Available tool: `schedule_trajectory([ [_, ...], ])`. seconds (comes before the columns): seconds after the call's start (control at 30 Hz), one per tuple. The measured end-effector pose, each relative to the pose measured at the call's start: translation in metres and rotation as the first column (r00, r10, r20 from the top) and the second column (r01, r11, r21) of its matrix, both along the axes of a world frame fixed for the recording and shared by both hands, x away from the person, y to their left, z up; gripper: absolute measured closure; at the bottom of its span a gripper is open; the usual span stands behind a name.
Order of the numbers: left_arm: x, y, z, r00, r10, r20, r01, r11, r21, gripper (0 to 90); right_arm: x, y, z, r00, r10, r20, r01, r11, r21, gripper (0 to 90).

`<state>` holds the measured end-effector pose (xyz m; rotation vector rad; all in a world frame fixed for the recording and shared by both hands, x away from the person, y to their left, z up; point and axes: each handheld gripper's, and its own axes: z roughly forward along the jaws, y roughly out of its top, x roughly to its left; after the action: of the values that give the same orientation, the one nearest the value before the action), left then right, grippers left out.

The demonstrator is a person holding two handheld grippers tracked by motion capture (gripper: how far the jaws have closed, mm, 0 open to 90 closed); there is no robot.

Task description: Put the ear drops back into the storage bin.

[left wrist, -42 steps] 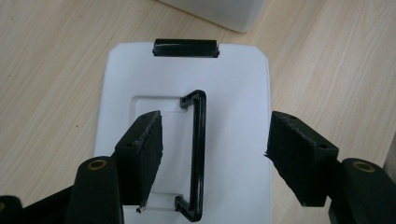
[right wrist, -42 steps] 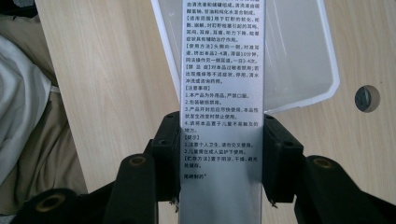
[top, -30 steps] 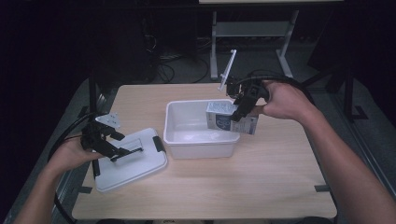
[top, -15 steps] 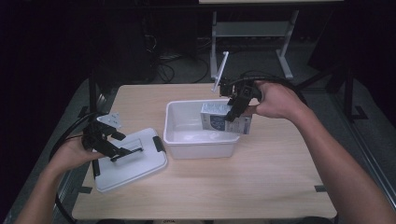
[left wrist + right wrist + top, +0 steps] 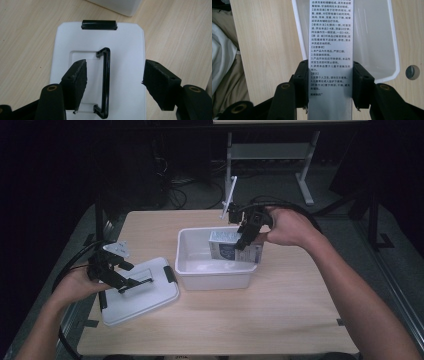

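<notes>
Right tool (image 5: 244, 240) clamped on the carton (image 5: 235, 247) – box upright, long axis vertical, hanging over the bin (image 5: 200, 270), right-hand end. Left tool (image 5: 131, 282) wide open w/ lid (image 5: 145, 297) handle (image 5: 106, 82) between pads, untouched.

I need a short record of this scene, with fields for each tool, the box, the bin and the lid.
right tool: shut on the box
box: printed carton, held over the bin, lower end inside it
bin: white, open, mid-table
lid: white, flat on the table, black handle
left tool: open above the lid, handle between the jaws, untouched
</notes>
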<state>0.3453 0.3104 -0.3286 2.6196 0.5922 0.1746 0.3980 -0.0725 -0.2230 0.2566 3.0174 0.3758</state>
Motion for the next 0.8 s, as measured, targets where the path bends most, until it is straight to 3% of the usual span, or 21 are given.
schedule_trajectory([
  [0.63,-0.002,0.001,-0.001,1.0000,0.009,-0.001,-0.009,0.9999,-0.005,34.7,0.009,0.014,-0.011,0.9993,0.036,-0.002,-0.036,0.999,0.025,55.5],
  [0.8,-0.002,-0.001,-0.001,1.0000,0.006,-0.004,-0.006,0.9999,-0.009,34.8,0.012,0.017,-0.016,0.9991,0.041,-0.009,-0.041,0.999,0.009,55.5],
])
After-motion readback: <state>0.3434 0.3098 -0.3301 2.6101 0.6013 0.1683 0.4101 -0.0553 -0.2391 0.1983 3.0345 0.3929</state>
